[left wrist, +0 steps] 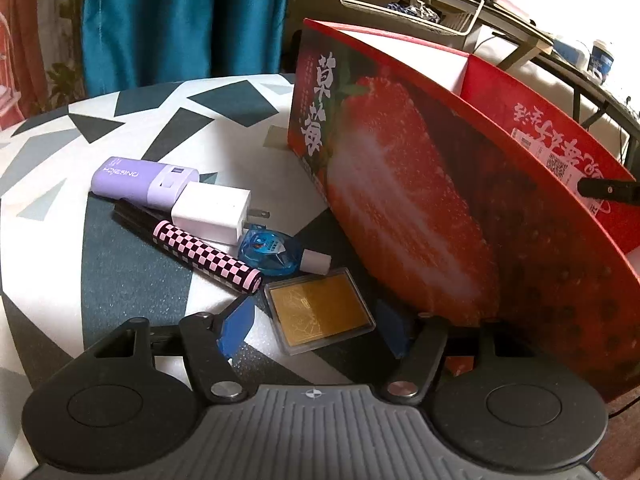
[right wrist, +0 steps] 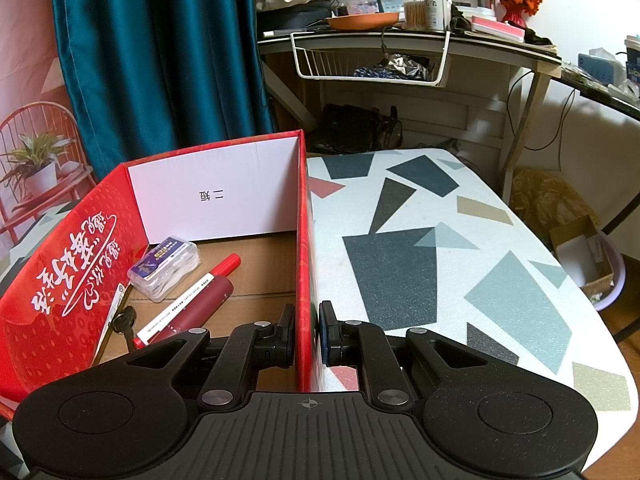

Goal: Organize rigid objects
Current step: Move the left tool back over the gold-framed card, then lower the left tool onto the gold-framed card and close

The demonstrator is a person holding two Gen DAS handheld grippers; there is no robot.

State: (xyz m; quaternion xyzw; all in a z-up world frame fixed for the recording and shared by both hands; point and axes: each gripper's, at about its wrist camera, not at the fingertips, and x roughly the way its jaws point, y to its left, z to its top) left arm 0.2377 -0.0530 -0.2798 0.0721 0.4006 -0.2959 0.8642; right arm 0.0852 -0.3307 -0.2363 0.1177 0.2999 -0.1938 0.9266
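A red strawberry box [left wrist: 420, 208] stands on the patterned table. Left of it lie a gold card case [left wrist: 320, 312], a pink checked pen [left wrist: 208, 258], a blue correction tape [left wrist: 276, 252], a white charger [left wrist: 212, 212] and a purple power bank [left wrist: 140, 180]. My left gripper [left wrist: 316, 332] is open, its jaws on either side of the gold case. My right gripper [right wrist: 307, 334] is shut on the box's right wall [right wrist: 304, 240]. Inside the box lie a clear plastic case [right wrist: 166, 266], a dark red tube [right wrist: 200, 300], a red marker [right wrist: 224, 266] and keys [right wrist: 124, 322].
The table [right wrist: 440, 240] extends to the right of the box. A cluttered desk [right wrist: 400, 36] with a wire basket [right wrist: 368, 64] stands behind. A teal curtain [right wrist: 152, 60] hangs at the back left. A tub with a carton [right wrist: 588, 256] sits on the floor at right.
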